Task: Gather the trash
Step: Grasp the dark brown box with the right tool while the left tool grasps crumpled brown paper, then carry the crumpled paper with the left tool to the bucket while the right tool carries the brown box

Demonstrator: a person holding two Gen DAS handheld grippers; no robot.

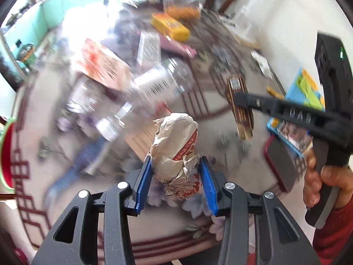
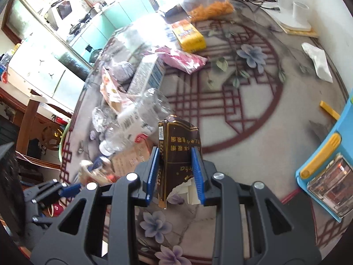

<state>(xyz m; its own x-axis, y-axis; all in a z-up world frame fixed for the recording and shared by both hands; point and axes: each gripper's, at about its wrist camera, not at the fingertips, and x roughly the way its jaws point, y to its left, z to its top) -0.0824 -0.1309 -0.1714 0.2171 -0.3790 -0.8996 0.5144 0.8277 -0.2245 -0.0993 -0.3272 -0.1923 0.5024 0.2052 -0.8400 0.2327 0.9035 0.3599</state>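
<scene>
My left gripper [image 1: 175,165] is shut on a crumpled beige paper wrapper [image 1: 176,145] with red print, held above the round patterned table [image 1: 198,220]. My right gripper [image 2: 175,156] is shut on a dark brown cigarette pack [image 2: 178,150] with gold lettering, its torn end toward me. In the left wrist view the same pack [image 1: 239,106] hangs at the right, with the right gripper's black body above it. More trash lies on the table's left: a crushed clear plastic bottle [image 2: 132,119] and flattened cartons [image 2: 132,156].
A yellow box [image 2: 189,36], a pink packet [image 2: 183,59] and a bag of orange snacks [image 2: 209,8] lie at the far side. A white tissue [image 2: 317,61] lies at the right, near a blue-and-yellow toy [image 2: 326,161]. A dark phone [image 1: 280,163] lies near the table's edge.
</scene>
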